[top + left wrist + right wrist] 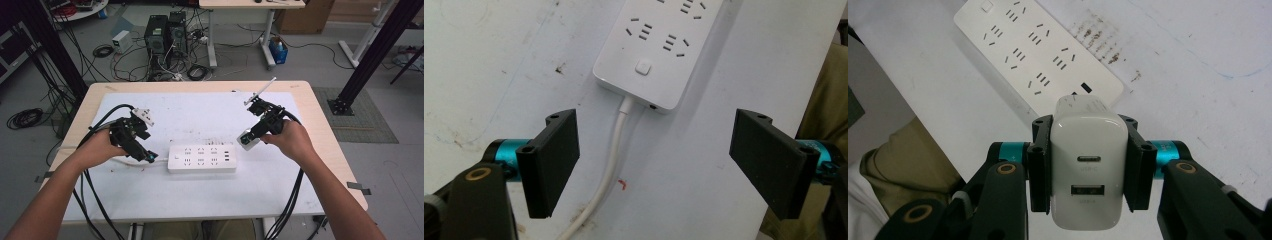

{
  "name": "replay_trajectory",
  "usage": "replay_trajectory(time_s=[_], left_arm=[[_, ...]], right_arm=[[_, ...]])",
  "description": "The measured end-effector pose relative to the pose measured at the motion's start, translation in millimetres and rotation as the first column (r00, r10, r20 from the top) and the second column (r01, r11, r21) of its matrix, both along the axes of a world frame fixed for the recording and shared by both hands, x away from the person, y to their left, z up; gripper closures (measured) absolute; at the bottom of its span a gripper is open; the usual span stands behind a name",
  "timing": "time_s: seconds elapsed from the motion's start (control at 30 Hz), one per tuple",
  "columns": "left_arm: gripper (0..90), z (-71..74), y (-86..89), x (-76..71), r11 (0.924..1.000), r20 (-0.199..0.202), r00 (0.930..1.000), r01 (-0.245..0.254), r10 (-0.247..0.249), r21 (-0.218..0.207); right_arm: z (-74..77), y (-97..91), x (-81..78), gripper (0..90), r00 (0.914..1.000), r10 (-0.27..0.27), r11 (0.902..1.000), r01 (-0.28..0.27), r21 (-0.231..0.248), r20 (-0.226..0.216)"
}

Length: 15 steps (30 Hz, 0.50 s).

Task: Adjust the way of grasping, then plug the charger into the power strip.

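Observation:
A white power strip (202, 158) (659, 45) (1035, 55) lies flat in the middle of the white mat, its white cable (606, 170) running off to the left. My left gripper (148, 156) (654, 165) hovers open over that cable, just short of the strip's switch end, with nothing between its jaws. My right gripper (248, 140) (1088, 165) is shut on a white USB charger (1088, 170) (247, 140), held above the mat just right of the strip's USB end. Two USB ports on the charger face the right gripper view's camera.
A white mat (200, 120) covers most of the wooden table (325, 145). Brown stains (1098, 40) mark the mat near the strip. Beyond the table's far edge stand computer towers (165, 32) and tangled cables on the floor. Black frame posts (370, 55) rise at the right.

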<state>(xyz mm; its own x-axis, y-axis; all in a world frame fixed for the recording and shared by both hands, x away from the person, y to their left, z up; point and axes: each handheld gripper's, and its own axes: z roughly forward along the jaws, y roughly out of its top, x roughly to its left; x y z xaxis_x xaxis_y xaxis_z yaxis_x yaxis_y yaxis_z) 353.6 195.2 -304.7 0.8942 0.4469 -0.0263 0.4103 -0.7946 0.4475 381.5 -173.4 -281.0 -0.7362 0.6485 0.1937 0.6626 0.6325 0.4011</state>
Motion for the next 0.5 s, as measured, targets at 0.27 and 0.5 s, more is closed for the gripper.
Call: replay_trajectory(time_s=[0.27,0.5], left_arm=[[20.2,-0.8,4.2,-1.5,0.9997,-0.071,0.9974,0.012,-0.01,0.021],[20.1,-0.5,12.5,1.1,0.9994,-0.073,0.9973,0.015,-0.012,0.033]], right_arm=[[0.7,4.5,-1.5,62.3,0.9921,0.103,0.9945,-0.101,-0.029,0.072],[-0.9,20.3,1.8,62.3,0.9764,0.198,0.9779,-0.19,-0.087,0.087]])
